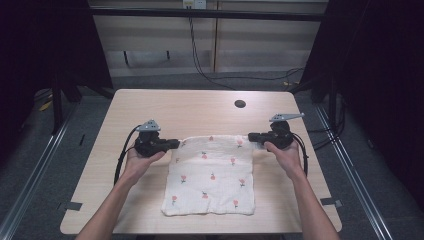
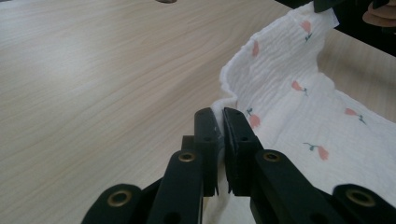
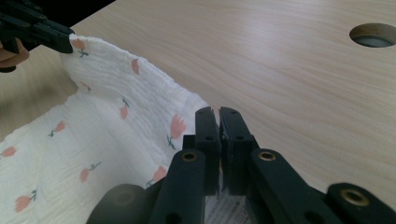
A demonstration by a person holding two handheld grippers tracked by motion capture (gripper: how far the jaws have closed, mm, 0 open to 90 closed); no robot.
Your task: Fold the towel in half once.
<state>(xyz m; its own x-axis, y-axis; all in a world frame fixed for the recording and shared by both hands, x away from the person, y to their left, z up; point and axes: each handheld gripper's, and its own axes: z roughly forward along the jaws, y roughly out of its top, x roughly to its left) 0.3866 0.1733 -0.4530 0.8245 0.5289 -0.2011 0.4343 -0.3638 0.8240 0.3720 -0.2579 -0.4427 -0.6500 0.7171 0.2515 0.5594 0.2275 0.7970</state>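
A white cloth (image 1: 212,175) printed with small pink flowers lies spread on the wooden table (image 1: 200,110). My left gripper (image 1: 175,143) is shut on the cloth's far left corner, and my right gripper (image 1: 251,136) is shut on its far right corner. Both far corners are lifted a little off the table, while the near edge stays flat. In the left gripper view the jaws (image 2: 220,122) pinch the cloth's edge (image 2: 280,88), with the other gripper at the top right. In the right gripper view the jaws (image 3: 218,120) close on the cloth's (image 3: 116,116) corner.
A round cable hole (image 1: 240,104) sits in the table's far right part. Black cables trail from both grippers. Dark floor and metal frame rails surround the table, with a wall and cables behind it.
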